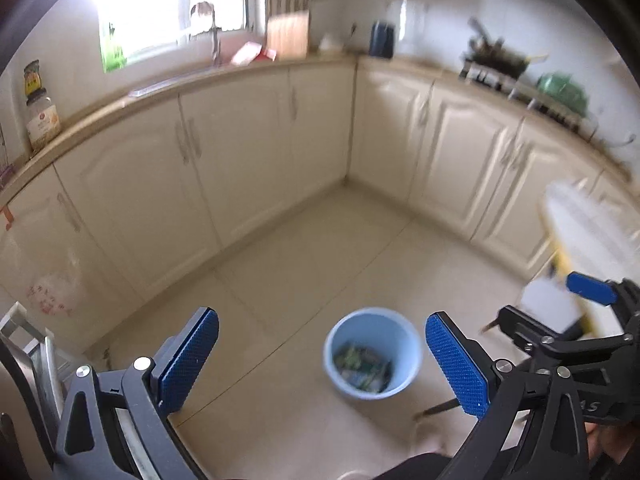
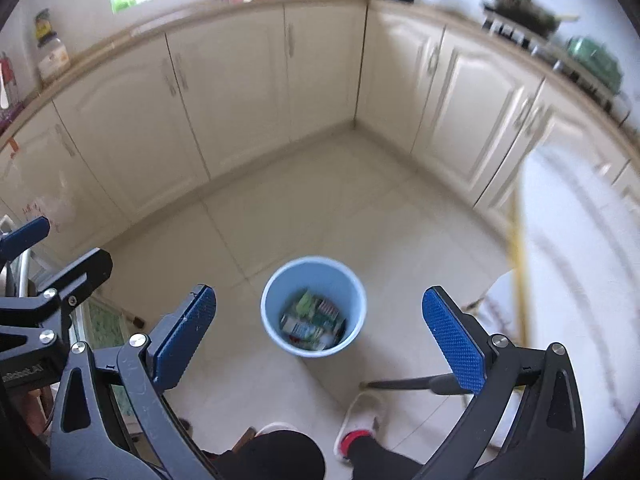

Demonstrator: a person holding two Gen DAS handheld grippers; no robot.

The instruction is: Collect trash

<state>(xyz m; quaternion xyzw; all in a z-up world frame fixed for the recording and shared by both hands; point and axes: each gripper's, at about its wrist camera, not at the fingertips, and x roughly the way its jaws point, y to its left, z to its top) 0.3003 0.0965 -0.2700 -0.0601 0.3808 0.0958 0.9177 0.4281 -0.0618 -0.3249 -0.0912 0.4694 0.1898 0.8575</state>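
Observation:
A light blue bin (image 1: 372, 326) (image 2: 316, 274) stands on the pale tile floor, below and between both pairs of fingers. Inside lie several pieces of trash (image 1: 362, 366) (image 2: 314, 320), green and white cartons and packets. My left gripper (image 1: 320, 316) is high above the floor, open wide, nothing between its blue pads. My right gripper (image 2: 318, 291) hangs over the bin, also open wide and empty. In the left wrist view one blue pad (image 1: 588, 288) of the right gripper shows at the right edge. The picture is blurred.
Cream cabinets (image 1: 240, 152) under a counter run along the far walls and meet in a corner. A white round table (image 2: 580, 260) with a yellow rim stands at the right, dark furniture legs (image 2: 400, 384) below it. A person's slippered foot (image 2: 360, 412) is near the bin. A plastic bag (image 1: 52, 280) hangs at the left.

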